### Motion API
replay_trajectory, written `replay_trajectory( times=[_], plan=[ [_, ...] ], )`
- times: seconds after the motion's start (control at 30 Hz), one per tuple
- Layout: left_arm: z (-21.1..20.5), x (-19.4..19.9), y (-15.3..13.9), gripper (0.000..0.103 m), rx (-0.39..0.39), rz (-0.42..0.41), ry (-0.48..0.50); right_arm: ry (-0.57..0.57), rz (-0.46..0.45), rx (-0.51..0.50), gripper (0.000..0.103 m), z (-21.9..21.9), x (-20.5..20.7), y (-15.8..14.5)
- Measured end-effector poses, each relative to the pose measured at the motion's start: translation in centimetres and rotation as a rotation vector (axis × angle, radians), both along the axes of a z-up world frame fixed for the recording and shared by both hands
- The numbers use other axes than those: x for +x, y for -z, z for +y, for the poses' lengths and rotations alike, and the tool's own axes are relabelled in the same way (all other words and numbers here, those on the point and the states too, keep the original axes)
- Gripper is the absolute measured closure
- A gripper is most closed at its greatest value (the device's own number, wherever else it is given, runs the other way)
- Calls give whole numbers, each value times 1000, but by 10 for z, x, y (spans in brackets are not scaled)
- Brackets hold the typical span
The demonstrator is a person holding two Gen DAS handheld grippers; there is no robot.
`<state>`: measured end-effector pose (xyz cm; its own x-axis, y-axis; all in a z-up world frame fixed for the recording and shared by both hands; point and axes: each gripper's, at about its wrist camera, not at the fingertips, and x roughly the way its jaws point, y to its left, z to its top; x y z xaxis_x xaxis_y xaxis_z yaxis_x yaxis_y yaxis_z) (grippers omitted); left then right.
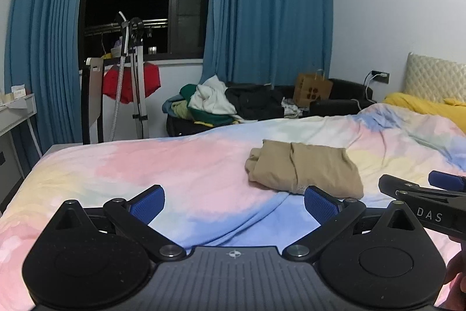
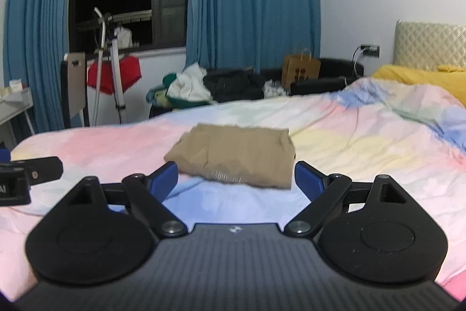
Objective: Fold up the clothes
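Note:
A tan garment point(image 1: 303, 168) lies folded into a compact rectangle on the pastel tie-dye bedspread point(image 1: 174, 174). It also shows in the right wrist view point(image 2: 236, 158), just beyond the fingers. My left gripper point(image 1: 234, 203) is open and empty, hovering over the bed to the left of and nearer than the garment. My right gripper point(image 2: 236, 181) is open and empty, directly in front of the garment's near edge. The right gripper shows at the right edge of the left wrist view point(image 1: 422, 194). The left gripper shows at the left edge of the right wrist view point(image 2: 29, 177).
A pile of unfolded clothes point(image 1: 212, 104) lies on a black sofa point(image 1: 335, 101) beyond the bed, beside a brown paper bag point(image 1: 311, 91). A tripod point(image 1: 137, 77) and a red item point(image 1: 131, 83) stand by the window. A yellow blanket point(image 1: 422, 107) lies at the headboard.

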<state>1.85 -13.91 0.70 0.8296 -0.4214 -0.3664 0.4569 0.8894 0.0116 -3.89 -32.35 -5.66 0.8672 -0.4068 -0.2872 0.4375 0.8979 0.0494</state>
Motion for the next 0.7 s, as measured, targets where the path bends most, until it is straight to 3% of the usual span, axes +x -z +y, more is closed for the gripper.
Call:
replay_trajectory(
  times=[0.7],
  plan=[
    [-8,-5,1,0,18,-14,15,-7,18,-4,14,2,2,1]
  ],
)
